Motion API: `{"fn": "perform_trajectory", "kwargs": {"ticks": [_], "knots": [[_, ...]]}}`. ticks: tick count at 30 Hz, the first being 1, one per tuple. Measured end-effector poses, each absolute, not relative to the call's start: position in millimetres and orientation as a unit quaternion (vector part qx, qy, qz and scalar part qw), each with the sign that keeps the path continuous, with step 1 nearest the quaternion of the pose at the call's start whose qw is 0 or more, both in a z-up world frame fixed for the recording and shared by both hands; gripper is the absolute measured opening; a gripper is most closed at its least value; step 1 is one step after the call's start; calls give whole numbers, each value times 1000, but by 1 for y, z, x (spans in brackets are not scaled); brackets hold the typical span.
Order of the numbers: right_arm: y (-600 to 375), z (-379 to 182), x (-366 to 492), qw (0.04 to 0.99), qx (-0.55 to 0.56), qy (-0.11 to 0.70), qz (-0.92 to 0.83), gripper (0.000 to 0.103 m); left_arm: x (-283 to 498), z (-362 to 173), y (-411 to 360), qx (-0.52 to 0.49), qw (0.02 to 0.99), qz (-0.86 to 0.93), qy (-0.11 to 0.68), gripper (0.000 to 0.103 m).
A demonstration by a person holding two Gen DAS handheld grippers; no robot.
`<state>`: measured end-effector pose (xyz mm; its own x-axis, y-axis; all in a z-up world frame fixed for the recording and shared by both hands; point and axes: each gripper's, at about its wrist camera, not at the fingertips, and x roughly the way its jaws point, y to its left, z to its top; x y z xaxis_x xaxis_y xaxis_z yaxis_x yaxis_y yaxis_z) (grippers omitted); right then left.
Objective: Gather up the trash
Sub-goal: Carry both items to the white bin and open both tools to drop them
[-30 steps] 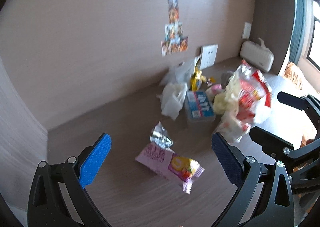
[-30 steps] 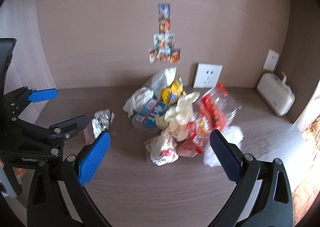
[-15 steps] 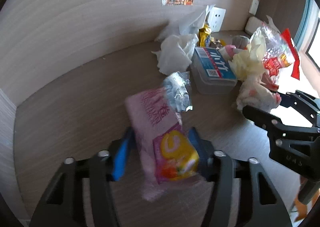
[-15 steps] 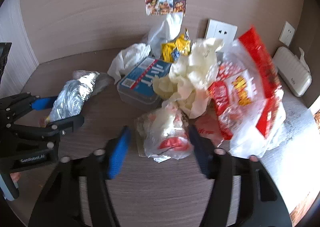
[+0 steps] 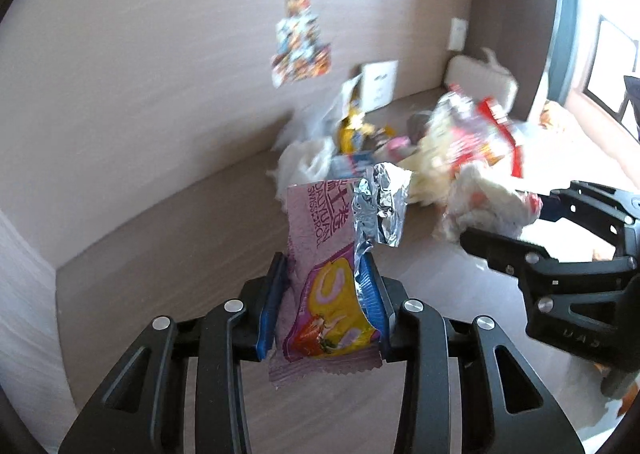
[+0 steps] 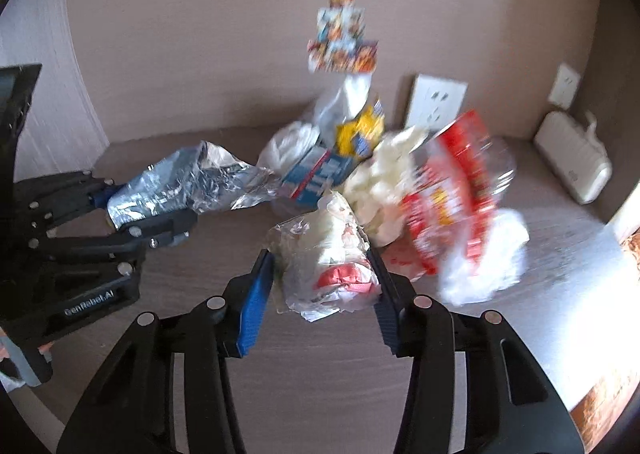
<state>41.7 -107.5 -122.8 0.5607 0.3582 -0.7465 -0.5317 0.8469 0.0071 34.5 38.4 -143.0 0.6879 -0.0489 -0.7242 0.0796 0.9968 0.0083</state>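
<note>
My left gripper (image 5: 324, 278) is shut on a pink and yellow Swiss roll wrapper (image 5: 320, 278) with a torn foil flap (image 5: 382, 205), held above the wooden desk. In the right wrist view the same wrapper shows as crumpled foil (image 6: 180, 181) in the left gripper (image 6: 132, 209). My right gripper (image 6: 324, 278) is shut on a crumpled clear plastic bag with red print (image 6: 328, 262), lifted off the desk. In the left wrist view that bag (image 5: 488, 201) sits at the right gripper's tips.
A trash heap lies against the back wall: white tissues (image 6: 292, 141), a blue-labelled plastic box (image 6: 316, 173), a yellow wrapper (image 6: 360, 129), a red and white snack bag (image 6: 452, 197). A wall socket (image 6: 438, 101) and a white device (image 6: 572, 165) stand behind.
Both grippers closed from wide open. The left took the pink wrapper off the desk and raised it. The right closed on the crumpled bag and lifted it.
</note>
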Motion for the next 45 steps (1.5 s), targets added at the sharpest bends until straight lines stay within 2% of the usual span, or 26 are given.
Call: {"fn": "perform_trajectory", "kwargs": {"ticks": [12,25,35,45], "knots": [[-214,-74,23,925,-68,353,124,49,35,-88,-64,38,925,-190,327,37],[-367,-98,-14,916,-11,398,-57,49,39,-103,-222,98,862,-350,353,38],[-452,-146,-31,887,33,444,-122,49,44,-169,-334,152,802,-425,392,38],[-524,-257,-31,843,79,507,-160,49,36,-295,-419,185,747,-443,459,38]]}}
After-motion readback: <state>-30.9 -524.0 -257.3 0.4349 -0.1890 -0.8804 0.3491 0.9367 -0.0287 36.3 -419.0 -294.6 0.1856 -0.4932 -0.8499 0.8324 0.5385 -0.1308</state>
